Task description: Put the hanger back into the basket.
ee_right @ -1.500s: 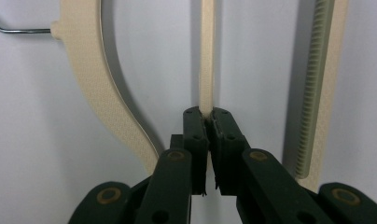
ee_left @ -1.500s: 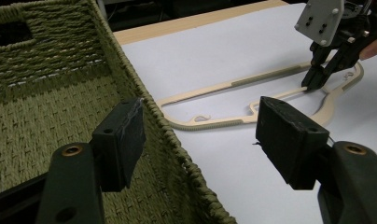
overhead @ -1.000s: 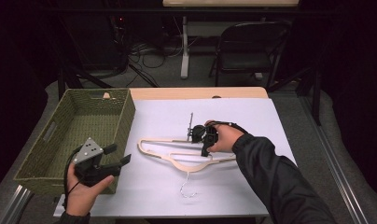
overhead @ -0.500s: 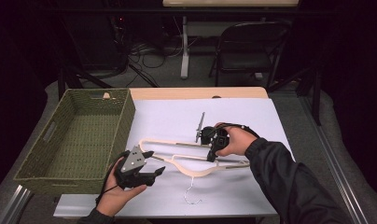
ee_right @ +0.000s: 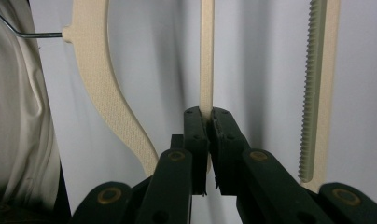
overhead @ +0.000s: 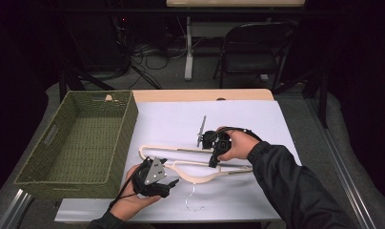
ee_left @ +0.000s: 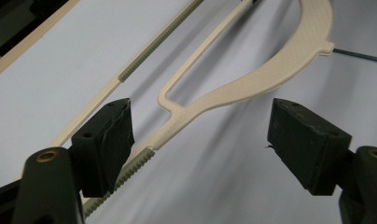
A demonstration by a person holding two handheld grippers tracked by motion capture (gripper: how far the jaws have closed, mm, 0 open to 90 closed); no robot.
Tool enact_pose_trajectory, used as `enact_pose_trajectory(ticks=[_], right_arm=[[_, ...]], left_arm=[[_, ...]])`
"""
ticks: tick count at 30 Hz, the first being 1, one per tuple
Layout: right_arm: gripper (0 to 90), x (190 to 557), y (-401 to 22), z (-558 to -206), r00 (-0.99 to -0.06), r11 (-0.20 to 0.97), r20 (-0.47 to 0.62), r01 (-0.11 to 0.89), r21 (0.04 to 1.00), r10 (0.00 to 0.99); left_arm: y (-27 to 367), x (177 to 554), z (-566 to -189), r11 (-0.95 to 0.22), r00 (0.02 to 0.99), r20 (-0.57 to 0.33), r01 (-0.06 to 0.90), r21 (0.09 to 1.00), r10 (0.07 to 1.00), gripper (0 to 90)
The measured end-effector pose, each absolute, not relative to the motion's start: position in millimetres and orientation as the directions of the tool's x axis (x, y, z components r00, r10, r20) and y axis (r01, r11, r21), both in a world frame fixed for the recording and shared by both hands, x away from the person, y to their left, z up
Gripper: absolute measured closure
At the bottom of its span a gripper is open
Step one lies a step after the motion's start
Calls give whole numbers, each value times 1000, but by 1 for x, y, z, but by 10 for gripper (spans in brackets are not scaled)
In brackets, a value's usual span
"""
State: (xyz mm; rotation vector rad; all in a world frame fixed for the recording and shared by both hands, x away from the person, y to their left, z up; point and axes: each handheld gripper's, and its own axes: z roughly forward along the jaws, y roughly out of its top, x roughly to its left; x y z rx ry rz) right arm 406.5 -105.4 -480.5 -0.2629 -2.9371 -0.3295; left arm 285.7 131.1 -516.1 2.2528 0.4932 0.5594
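Left gripper (overhead: 167, 185), jaws newly spread, reached the cream hanger (overhead: 195, 178); right gripper (overhead: 213, 153) pinches its bar.

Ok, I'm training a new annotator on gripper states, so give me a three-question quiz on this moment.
1. True or false: the right gripper is shut on the hanger's thin bar.
2. How do the left gripper's jaws stand? A) open B) shut on the hook C) shut on the basket
3. What stands on the table left of the white sheet?

Key: 1 true. 2 A, open, hanger arm beyond them. 3 the green woven basket.
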Motion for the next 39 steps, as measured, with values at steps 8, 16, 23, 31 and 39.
enact_pose_trajectory(ticks=[8, 16, 23, 31, 39], right_arm=[[854, 407, -102, -482, -968, 961, 202, 191, 202, 149], [854, 407, -97, -485, -966, 960, 219, 185, 210, 139], [854, 407, -92, -487, -967, 959, 218, 178, 218, 130], [852, 407, -89, -491, -970, 965, 207, 170, 199, 129], [851, 407, -88, -493, -970, 969, 209, 166, 181, 127]], left_arm=[[123, 287, -526, -690, 830, 296, 140, 710, 472, 218], [117, 284, -527, -706, 833, 356, 59, 706, 425, 328], [114, 282, -528, -719, 864, 355, 13, 694, 358, 464], [110, 284, -533, -729, 886, 315, 36, 683, 339, 523], [112, 286, -532, -712, 893, 275, 68, 699, 356, 549]])
